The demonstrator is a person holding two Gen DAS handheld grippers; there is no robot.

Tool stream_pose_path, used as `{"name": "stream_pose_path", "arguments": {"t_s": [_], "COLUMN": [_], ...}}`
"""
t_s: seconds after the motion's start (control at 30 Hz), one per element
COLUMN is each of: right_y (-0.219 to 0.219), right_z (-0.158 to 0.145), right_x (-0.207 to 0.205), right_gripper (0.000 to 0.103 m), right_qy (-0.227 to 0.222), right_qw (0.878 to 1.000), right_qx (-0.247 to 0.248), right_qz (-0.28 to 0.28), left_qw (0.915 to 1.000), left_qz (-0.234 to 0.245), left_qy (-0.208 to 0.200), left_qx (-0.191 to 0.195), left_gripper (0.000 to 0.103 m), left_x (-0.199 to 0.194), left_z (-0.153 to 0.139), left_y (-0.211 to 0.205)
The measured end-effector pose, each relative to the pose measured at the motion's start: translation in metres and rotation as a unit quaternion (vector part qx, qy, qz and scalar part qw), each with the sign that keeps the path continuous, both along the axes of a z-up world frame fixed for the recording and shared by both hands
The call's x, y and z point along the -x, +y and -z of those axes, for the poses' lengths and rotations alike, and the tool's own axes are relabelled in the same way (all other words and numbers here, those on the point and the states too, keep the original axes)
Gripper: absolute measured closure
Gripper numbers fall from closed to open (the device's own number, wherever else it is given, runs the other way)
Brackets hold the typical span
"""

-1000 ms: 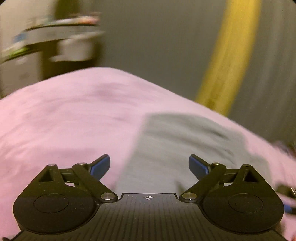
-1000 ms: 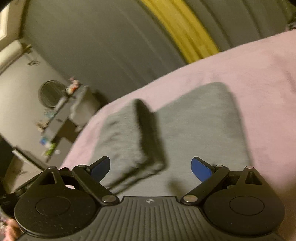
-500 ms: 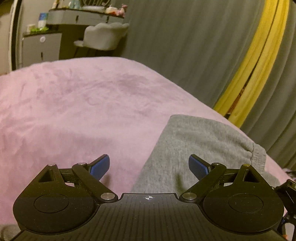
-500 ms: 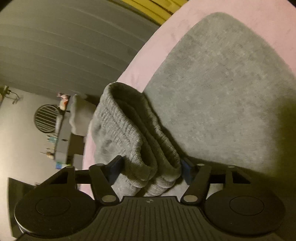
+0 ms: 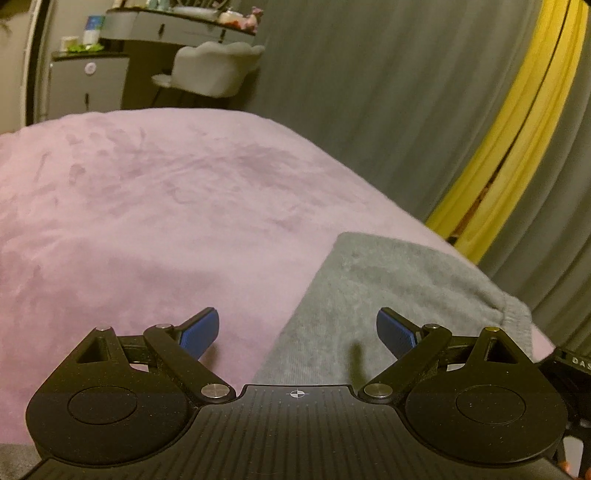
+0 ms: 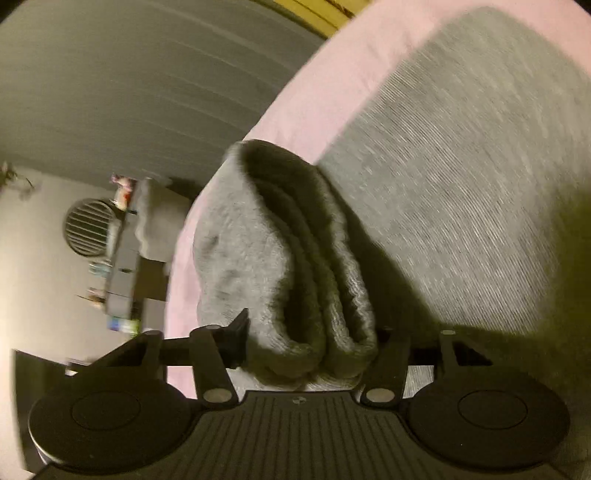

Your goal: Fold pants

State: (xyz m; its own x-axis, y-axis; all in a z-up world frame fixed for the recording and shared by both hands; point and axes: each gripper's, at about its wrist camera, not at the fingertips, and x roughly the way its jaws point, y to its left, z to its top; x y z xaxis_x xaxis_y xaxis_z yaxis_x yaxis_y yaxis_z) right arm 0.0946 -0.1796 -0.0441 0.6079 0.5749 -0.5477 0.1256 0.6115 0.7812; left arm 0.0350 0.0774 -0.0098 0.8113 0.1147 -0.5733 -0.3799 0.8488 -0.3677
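Item: grey sweatpants (image 6: 461, 177), flat on pink bed (image 5: 147, 221).
Right gripper (image 6: 308, 347): fingers clenched on bunched cuff end.
Left gripper (image 5: 297, 332): fingers released, hovering at pants edge.
Handling: carry cuffs across level, align edges, release late.

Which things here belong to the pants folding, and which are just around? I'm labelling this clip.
Part of the job:
- grey pants, flat on the pink blanket
- right gripper, shut on a bunched end of the pants
- left gripper, open above the blanket and pants edge

Just around:
- white chair
- grey curtain
- yellow curtain
- dresser
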Motion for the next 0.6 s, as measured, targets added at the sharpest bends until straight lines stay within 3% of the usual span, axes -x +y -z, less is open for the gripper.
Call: {"name": "stream_pose_path", "arguments": {"t_s": [0.17, 0.3, 0.47, 0.6], "right_y": [0.01, 0.002, -0.031, -0.063], "right_z": [-0.058, -0.102, -0.126, -0.097], "right_x": [0.016, 0.031, 0.053, 0.074], "right_gripper": [0.06, 0.06, 0.06, 0.06], "right_qy": [-0.067, -0.124, -0.16, -0.13], "right_qw": [0.998, 0.992, 0.986, 0.988], "right_qx": [-0.004, -0.011, -0.024, 0.013], "right_qz": [-0.003, 0.005, 0.037, 0.086], "left_qw": [0.9959, 0.9935, 0.9937, 0.9886], "left_qz": [0.046, 0.047, 0.07, 0.136], "left_qy": [-0.074, -0.093, -0.074, -0.032], "left_qx": [0.024, 0.045, 0.047, 0.057], "left_gripper": [0.007, 0.007, 0.007, 0.007], "left_x": [0.027, 0.038, 0.034, 0.019], "left_z": [-0.014, -0.018, -0.016, -0.01], "left_y": [0.0, 0.004, -0.001, -0.014]}}
